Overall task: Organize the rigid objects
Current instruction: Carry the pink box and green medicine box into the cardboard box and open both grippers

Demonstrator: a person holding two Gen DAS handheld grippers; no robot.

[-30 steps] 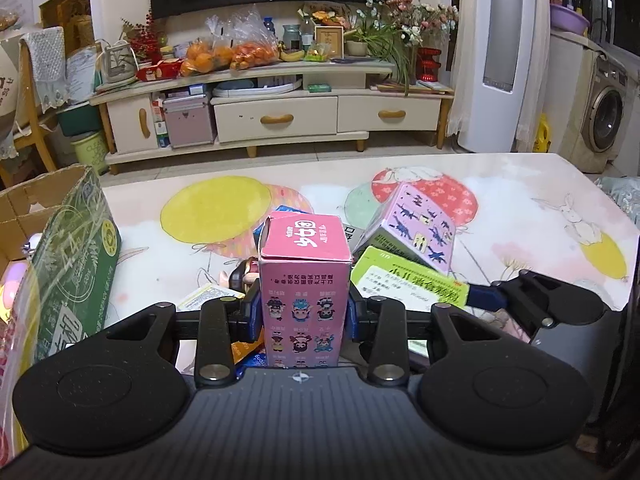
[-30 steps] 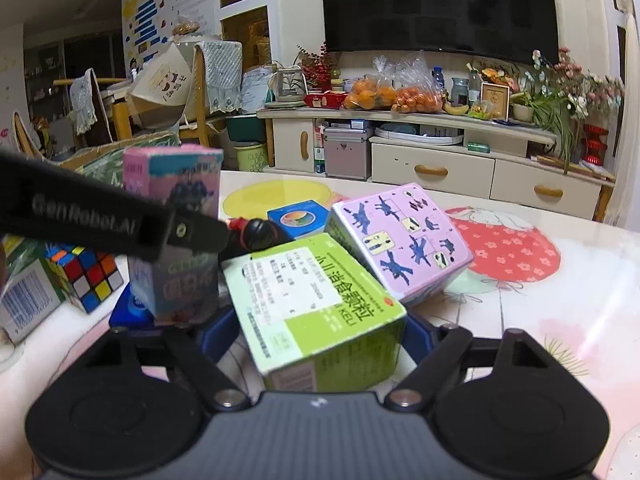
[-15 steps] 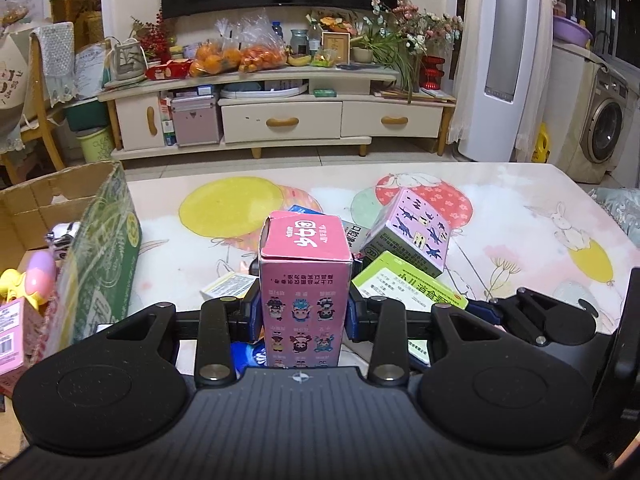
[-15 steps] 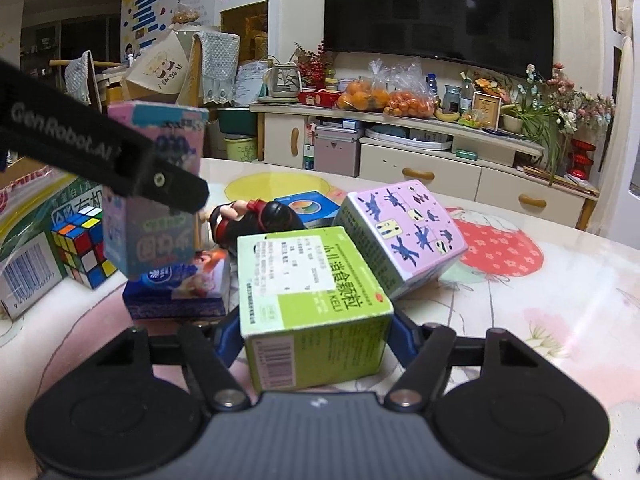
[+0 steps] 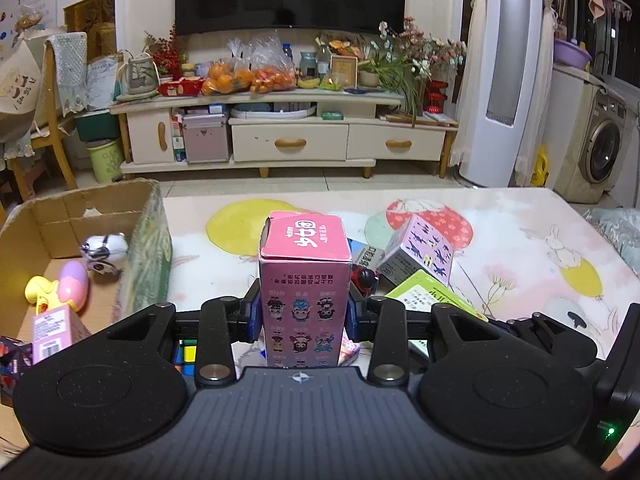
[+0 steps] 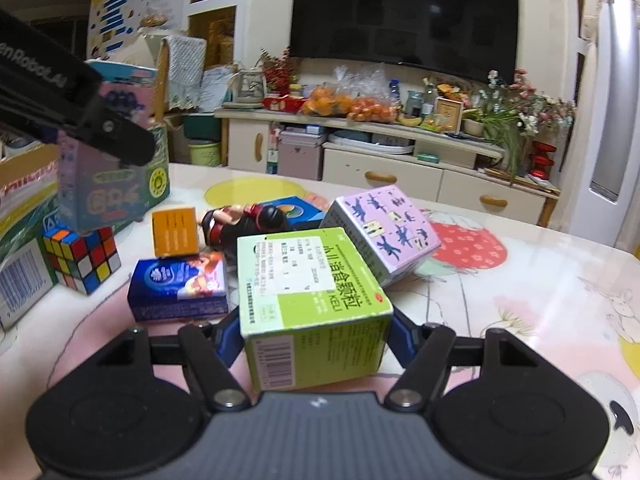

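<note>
Right gripper (image 6: pixel 316 330) closed onto green box (image 6: pixel 312 304) | left gripper (image 5: pixel 305 316) clamps pink box (image 5: pixel 306 280)

Left tongs (image 5: pixel 305 316) clamped, tilted down — right tongs (image 6: pixel 316 332) just closed in, gripping.

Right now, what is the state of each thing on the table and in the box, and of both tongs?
Left tongs: shut on the pink box, upright.
Right tongs: just been closing, shut on the green box.
Purple box: tilted on the table.
Rubik's cube: on the table, unsolved.
Orange box: stands on the blue pack.
Cardboard box: open, toys inside.
</note>
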